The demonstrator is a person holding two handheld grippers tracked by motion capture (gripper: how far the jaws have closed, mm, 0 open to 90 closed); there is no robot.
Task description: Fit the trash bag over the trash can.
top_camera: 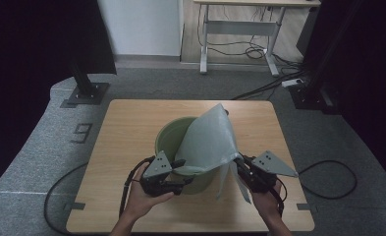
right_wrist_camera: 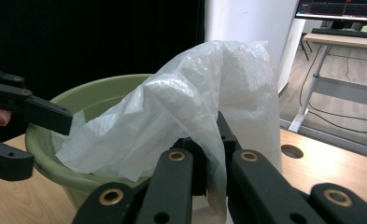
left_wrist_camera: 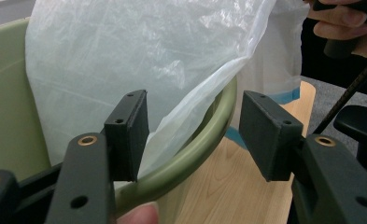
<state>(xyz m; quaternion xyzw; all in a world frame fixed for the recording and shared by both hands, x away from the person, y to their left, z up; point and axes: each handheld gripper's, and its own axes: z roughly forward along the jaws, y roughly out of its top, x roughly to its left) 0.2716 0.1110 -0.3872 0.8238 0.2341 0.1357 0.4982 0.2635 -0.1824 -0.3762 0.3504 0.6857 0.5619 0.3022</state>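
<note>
Plastic bag [top_camera: 210,140] hiding bucket [top_camera: 168,135] interior, right tongs [right_wrist_camera: 208,179] clamping it

We see a thin, crinkled, translucent white plastic bag [top_camera: 211,140], a smooth matt green plastic bucket [top_camera: 168,135], a pale wood-grain table [top_camera: 131,128] and matt black jaws.

light: we see a dim room, black upper corners in high view
focus: near jaws soft
glare: none on bag [left_wrist_camera: 139,51]
</note>
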